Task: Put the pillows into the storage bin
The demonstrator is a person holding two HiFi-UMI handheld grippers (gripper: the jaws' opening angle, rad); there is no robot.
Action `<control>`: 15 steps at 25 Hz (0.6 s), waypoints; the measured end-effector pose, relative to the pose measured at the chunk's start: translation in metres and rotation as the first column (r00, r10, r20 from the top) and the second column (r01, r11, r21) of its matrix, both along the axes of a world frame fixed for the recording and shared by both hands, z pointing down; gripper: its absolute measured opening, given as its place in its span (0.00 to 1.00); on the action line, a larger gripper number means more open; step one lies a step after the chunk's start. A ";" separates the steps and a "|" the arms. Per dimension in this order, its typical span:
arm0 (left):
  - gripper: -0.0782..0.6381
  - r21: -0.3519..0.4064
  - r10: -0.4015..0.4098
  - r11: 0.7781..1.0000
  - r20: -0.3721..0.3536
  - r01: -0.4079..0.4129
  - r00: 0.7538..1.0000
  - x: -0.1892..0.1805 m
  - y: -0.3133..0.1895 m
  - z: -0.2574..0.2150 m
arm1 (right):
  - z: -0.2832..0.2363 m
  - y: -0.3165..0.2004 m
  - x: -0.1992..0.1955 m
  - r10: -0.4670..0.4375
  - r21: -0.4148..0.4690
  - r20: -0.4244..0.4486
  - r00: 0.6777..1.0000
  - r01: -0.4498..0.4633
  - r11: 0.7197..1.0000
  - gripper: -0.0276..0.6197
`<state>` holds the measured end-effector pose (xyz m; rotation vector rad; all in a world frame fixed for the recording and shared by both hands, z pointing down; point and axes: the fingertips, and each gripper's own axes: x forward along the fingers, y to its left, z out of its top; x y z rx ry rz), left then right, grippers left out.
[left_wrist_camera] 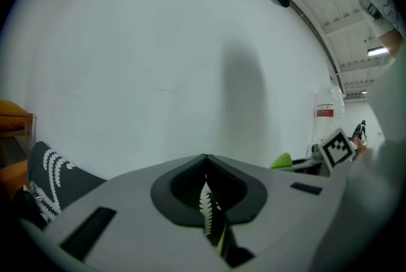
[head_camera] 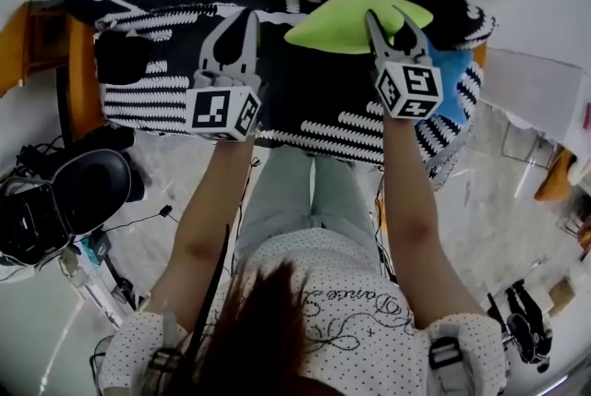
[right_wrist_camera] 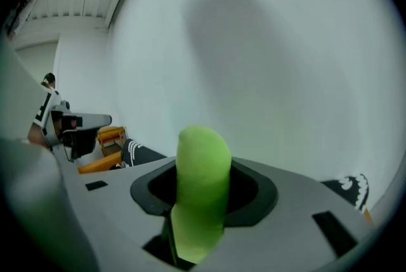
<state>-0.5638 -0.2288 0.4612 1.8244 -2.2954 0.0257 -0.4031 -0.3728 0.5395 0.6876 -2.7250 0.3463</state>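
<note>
Green pillow (head_camera: 346, 25): a leaf-shaped cushion whose long axis runs from one side to the other in front of both hand-held grippers. Its pointed end looks to the right, past the right jaws.
Right hand-held gripper (head_camera: 386, 16): clenched on the green pillow near its right end. In the right gripper view a rounded fold of the pillow stands up out of the jaws and is squeezed narrow between them.
Left hand-held gripper (head_camera: 247, 16): clenched on a thin fold of the black-and-white patterned cloth (head_camera: 314, 99). A green edge shows just under the fold.
Patterned cloth: it is wide, lies under both hand-held grippers and reaches beyond them on both sides. Whether it is a pillow or the bin I cannot tell.
Edges: a blue thing (head_camera: 454, 90) shows at the right edge of the cloth, just right of the right hand-held gripper.
Open room: ahead of both jaws is only a plain white wall (left_wrist_camera: 158, 74).
Surface and room: a pale marbled floor (head_camera: 517, 200) lies below, with orange wooden furniture (head_camera: 78, 80) to the left.
</note>
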 end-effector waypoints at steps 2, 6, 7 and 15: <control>0.11 0.014 -0.001 1.000 0.007 0.001 1.000 0.003 0.008 -0.014 | -0.037 0.007 0.002 -0.001 0.033 0.037 0.999 0.000 0.999 0.32; 0.11 0.037 0.014 0.999 0.029 -0.015 0.999 0.012 0.026 -0.046 | -0.110 0.019 0.017 0.009 0.089 0.105 0.994 -0.019 0.996 0.32; 0.11 0.042 0.023 0.999 0.041 -0.025 0.999 0.013 0.029 -0.053 | -0.127 0.021 0.023 0.016 0.102 0.123 0.992 -0.029 0.994 0.32; 0.11 0.092 0.054 0.994 0.117 -0.065 0.992 -0.005 0.047 -0.096 | -0.207 0.043 0.057 0.081 0.194 0.168 0.982 -0.113 0.974 0.31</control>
